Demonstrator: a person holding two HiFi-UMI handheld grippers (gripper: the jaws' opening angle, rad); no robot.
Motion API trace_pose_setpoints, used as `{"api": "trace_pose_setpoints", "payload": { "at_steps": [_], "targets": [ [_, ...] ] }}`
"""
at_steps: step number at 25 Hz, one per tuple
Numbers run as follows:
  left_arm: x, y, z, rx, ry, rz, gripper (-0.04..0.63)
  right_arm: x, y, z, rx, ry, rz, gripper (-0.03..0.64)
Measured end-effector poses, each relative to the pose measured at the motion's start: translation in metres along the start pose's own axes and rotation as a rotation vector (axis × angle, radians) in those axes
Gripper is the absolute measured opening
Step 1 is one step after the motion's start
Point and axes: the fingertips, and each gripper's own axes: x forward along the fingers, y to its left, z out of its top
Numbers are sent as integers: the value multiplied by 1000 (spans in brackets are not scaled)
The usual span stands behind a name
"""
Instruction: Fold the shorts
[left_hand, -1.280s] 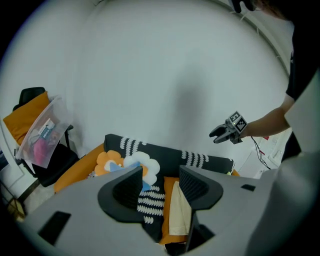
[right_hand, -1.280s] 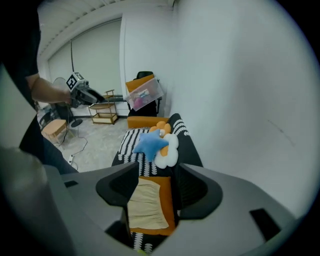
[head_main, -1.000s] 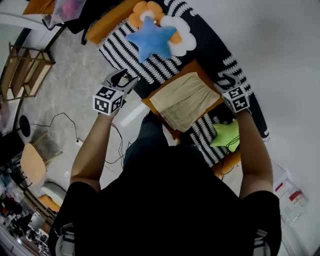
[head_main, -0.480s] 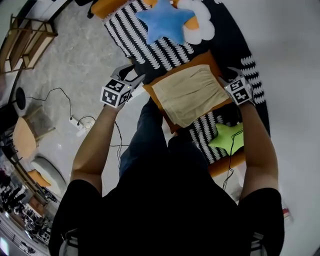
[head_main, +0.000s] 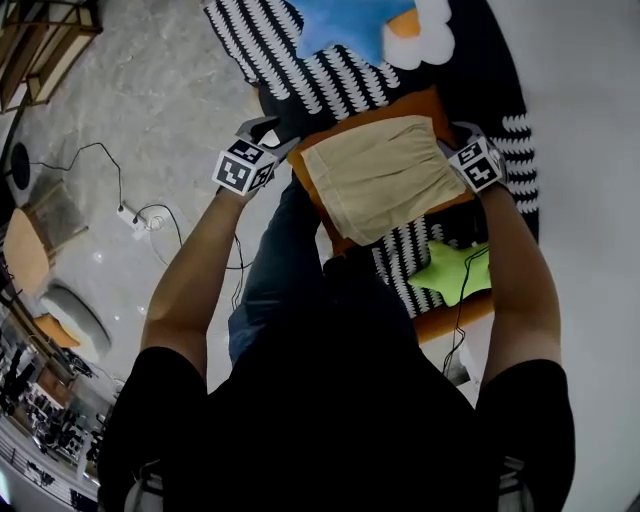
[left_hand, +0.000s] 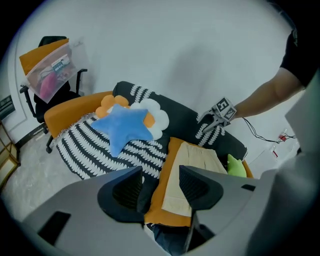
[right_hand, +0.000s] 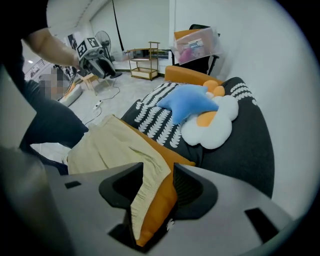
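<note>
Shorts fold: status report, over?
Left gripper open, empty, beside the orange cushion. Right gripper open, jaws have just been closing, edge of the shorts between them. Shorts flat on the cushion. Nothing on them; green star pillow lies apart.

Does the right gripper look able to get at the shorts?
Probably yes: the right gripper has just been closing its fingers, apart around the edge of the shorts on the orange cushion; nothing covers it.

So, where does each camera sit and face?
Head view: on the head, facing steeply down at the shorts; torso, both arms, left gripper and right gripper show.
Left gripper view: behind its open fingers, facing across the shorts to the right gripper.
Right gripper view: behind its fingers, just closing around the shorts' edge, facing the left gripper.
All share the shorts.
</note>
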Motion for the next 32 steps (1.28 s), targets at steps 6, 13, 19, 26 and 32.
{"api": "trace_pose_setpoints", "payload": {
  "at_steps": [6,13,19,26,32],
  "targets": [
    [37,3,-45,-11,61,-41,247,36,-8,1,-69,54,39,198],
    [77,-10,-87,44,151,-121,249,81,-12,-5,-172,96,73,194],
    [110,-16,-105,91,175,-113,245,110,-28,-22,-253,196,74,181],
    [133,-17,-135,93,250,-121,244,136,-28,-29,-388,301,147,172],
    [141,-27,-143,91,266,-127,176,143,-14,-41,-483,370,249,104]
  ]
}}
